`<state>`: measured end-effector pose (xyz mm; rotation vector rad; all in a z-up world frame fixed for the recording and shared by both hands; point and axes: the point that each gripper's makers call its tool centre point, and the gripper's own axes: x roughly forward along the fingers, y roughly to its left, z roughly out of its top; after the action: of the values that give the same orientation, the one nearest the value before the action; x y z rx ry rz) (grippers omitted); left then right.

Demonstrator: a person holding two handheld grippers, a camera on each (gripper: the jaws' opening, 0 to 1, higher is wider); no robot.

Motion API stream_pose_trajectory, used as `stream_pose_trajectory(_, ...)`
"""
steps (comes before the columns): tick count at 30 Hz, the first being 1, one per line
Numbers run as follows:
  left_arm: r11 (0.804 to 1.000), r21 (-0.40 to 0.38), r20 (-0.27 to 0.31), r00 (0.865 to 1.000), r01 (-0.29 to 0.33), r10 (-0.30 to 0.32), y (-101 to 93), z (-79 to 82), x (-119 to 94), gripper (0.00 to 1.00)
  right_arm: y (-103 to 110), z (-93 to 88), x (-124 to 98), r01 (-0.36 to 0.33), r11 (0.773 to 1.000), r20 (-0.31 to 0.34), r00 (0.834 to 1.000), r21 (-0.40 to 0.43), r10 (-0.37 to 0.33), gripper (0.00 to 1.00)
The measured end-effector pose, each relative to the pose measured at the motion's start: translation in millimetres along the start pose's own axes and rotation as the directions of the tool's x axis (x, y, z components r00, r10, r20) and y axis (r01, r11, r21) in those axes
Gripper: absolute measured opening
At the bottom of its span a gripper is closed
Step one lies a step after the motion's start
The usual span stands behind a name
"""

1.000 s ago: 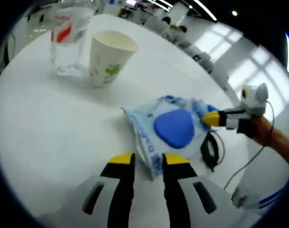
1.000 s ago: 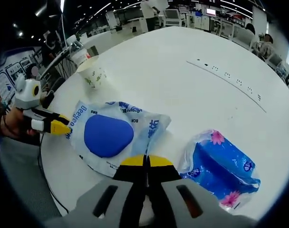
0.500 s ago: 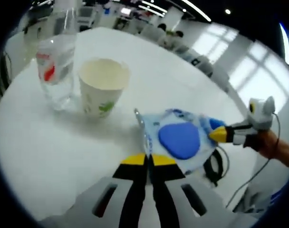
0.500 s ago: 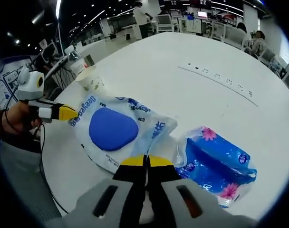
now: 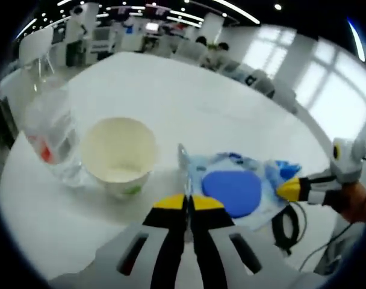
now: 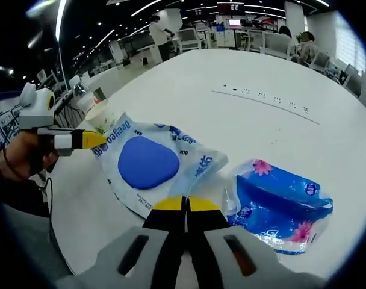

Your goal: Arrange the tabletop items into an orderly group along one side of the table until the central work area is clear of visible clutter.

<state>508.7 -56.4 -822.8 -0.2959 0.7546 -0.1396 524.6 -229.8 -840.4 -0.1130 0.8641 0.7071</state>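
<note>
A clear wipes pack (image 5: 231, 191) with a blue oval lid lies on the round white table (image 5: 189, 102), right beside a paper cup (image 5: 118, 155). My left gripper (image 5: 188, 202) is shut on the pack's near edge. My right gripper (image 5: 288, 189) comes in from the right and pinches the opposite edge. In the right gripper view the wipes pack (image 6: 148, 162) stretches between my right gripper (image 6: 185, 205), shut on its corner, and the left gripper (image 6: 96, 139). A blue flowered tissue pack (image 6: 279, 201) rests just right of it.
A clear water bottle (image 5: 50, 135) stands left of the cup, near the table's edge. A black cable loop (image 5: 285, 223) hangs off the rim. A row of small sockets (image 6: 264, 96) crosses the far tabletop. Chairs and people are behind the table.
My left gripper, open a second ago, has shut on the wipes pack's edge. The pack, held at both ends, has moved closer to the cup and bottle.
</note>
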Motion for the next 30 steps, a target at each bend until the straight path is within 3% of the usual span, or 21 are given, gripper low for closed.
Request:
stream_pose_trajectory(13,0.998,0.054,-0.002,0.999,-0.042,0.042,12.5,-0.3,8.8,0.0,-6.8,5.0,24.1,0.01,1.0,0.008,1.0,0.025,-0.01,0.0)
stream_pose_trajectory(30,0.999,-0.013,0.009,0.999,-0.051,0.051,18.4,5.2,19.7,0.0,-13.0,3.7,29.0,0.048,0.999,0.0,0.999,-0.004,-0.048,0.0)
